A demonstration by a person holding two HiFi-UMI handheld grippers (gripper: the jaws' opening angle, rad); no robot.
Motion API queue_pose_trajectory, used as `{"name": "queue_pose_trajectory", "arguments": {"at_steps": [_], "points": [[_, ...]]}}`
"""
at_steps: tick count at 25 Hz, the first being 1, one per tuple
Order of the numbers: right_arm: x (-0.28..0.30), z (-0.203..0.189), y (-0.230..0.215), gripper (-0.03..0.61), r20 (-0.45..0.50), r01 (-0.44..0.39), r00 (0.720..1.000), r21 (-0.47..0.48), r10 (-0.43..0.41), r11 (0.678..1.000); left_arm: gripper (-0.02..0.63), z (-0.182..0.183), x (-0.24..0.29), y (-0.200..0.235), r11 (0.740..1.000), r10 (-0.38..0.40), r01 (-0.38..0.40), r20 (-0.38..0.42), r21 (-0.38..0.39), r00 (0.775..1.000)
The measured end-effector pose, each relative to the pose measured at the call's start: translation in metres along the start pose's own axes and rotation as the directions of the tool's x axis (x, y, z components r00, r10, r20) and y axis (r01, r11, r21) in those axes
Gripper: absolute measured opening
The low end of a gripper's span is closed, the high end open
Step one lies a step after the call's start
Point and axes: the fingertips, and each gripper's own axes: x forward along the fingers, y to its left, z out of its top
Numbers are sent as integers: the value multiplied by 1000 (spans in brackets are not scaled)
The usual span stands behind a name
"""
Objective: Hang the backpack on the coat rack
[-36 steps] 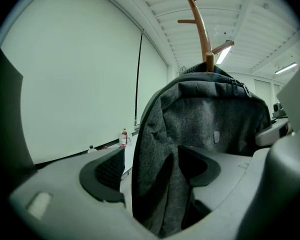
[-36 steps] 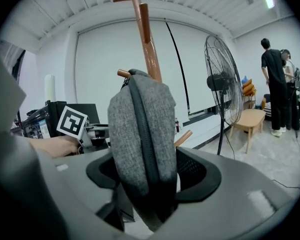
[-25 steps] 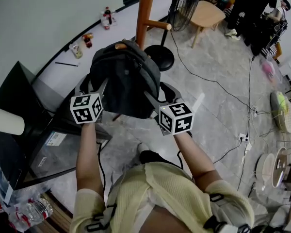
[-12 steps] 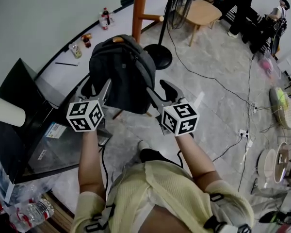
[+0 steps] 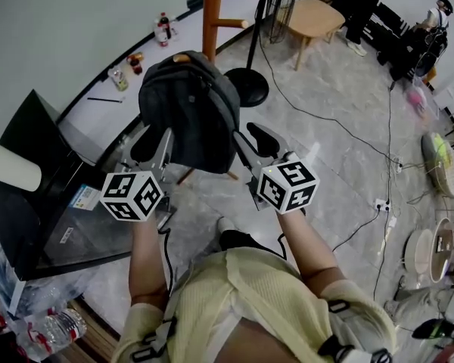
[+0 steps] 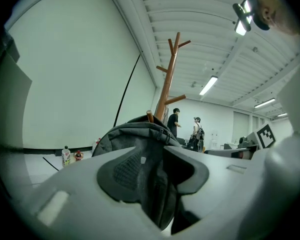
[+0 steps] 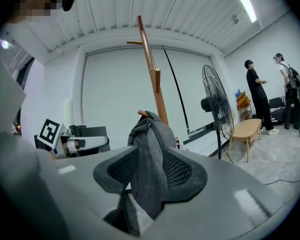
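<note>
Jaws of the left gripper (image 5: pixel 153 144) pinch a fold of the backpack (image 5: pixel 189 112) on one flank, and those of the right gripper (image 5: pixel 251 144) pinch grey fabric on the other. Both pairs have just been closing, with cloth between the pads. The one backpack is held clear of the floor between the two grippers, right in front of the single coat rack (image 5: pixel 212 13). A wooden peg tip (image 6: pixel 150 116) shows at the backpack's top, but whether the loop sits over it cannot be told.

Each gripper carries one cube (image 5: pixel 132 195) with black-and-white square markers. A label (image 5: pixel 79 197) on the black box at the left is too small to read. At least three bottles (image 5: pixel 164 27) stand along the foot of the wall, their labels unreadable, and one water bottle (image 5: pixel 53 327) lies at lower left. Two people (image 6: pixel 174 121) stand at the far end of the room.
</note>
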Motion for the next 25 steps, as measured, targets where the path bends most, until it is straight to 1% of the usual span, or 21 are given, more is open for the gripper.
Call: {"name": "queue_pose_trajectory", "arguments": {"at_steps": [1,2,6,8,9,10,13,16,20,25], "points": [[-2,3,1,151,11,-6,1000,10,6,1000,116,2,-3,-3,1000,-4,4,10,-4,1000],[-3,6,3,127,23,-11,1000,15,10,1000,98,4,-7,-5,1000,-5,5,17,-6,1000],[-9,15,6,50,58,-13,998,5,13,1000,44,6,-18,-7,1000,7,-6,31,-27,999],[-10,16,7,5,63,-18,998,4,18,1000,42,8,-23,-6,999,28,-27,45,-36,999],[-11,16,7,4,62,-22,998,6,21,1000,8,9,-26,-6,999,41,-39,53,-33,998],[-12,16,7,4,61,-25,998,11,24,1000,-2,10,-29,-7,999,48,-47,57,-25,997],[-14,19,7,3,66,-24,998,16,23,1000,-2,9,-33,-13,999,48,-48,44,-3,998],[-16,21,6,3,69,-25,997,19,24,1000,-2,4,-36,-15,998,56,-56,22,3,998],[-19,25,6,3,82,-42,996,51,38,998,-2,0,-41,-16,998,68,-68,7,-9,998],[-17,27,8,3,83,-59,995,62,53,996,-2,-2,-46,-15,997,77,-77,-5,-23,997]]}}
